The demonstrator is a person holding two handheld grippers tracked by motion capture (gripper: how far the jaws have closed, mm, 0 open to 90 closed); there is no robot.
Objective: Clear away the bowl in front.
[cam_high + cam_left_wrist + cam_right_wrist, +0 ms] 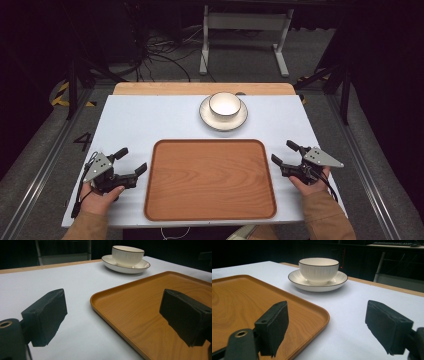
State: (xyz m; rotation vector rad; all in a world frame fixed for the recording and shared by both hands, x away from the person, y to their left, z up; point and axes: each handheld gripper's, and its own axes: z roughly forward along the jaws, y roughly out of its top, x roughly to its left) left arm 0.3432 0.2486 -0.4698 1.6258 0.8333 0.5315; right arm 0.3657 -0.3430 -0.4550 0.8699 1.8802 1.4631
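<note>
Low, left claw (131, 161) agape, right claw (284, 153) agape

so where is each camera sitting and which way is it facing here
High view: above the person's side of the table, looking forward and down; forearms, left gripper and right gripper flank the wooden tray.
Left gripper view: rides the left gripper, low, looking past its open jaws over the tray's corner toward the bowl.
Right gripper view: rides the right gripper, low, looking past its open jaws toward the bowl.
Shared: both gripper views show the tray and the bowl on its saucer.
</note>
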